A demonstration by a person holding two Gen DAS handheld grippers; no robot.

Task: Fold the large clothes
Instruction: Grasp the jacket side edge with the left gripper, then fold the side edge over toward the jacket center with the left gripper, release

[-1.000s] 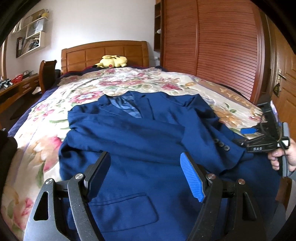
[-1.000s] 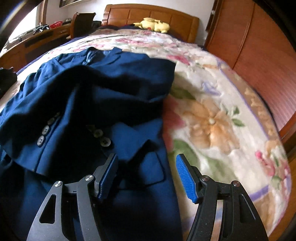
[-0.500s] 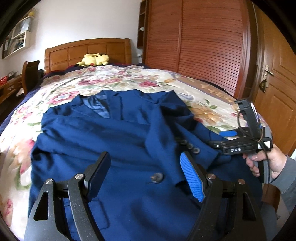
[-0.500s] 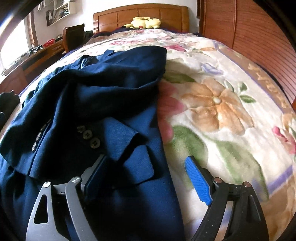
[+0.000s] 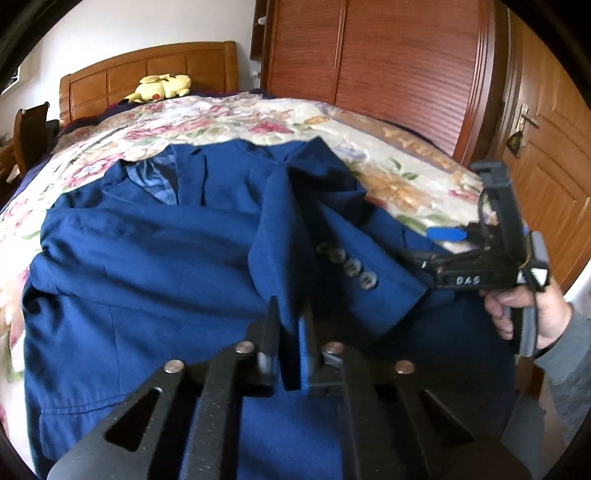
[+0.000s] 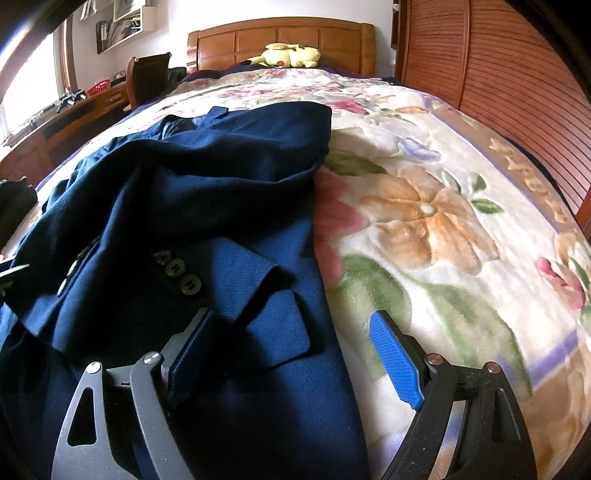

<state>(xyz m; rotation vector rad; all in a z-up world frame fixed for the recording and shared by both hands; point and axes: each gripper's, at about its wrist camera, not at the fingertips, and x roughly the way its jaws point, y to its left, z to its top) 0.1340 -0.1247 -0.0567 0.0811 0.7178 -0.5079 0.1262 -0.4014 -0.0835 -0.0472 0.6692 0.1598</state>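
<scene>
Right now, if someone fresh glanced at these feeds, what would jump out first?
The big navy suit jacket spread across the floral bedspread fills both views. Next, the left gripper, shut on a raised fold of the jacket's front edge, while the right gripper stands open over the jacket's near edge. Far off, a yellow plush toy lies against the wooden headboard.
</scene>
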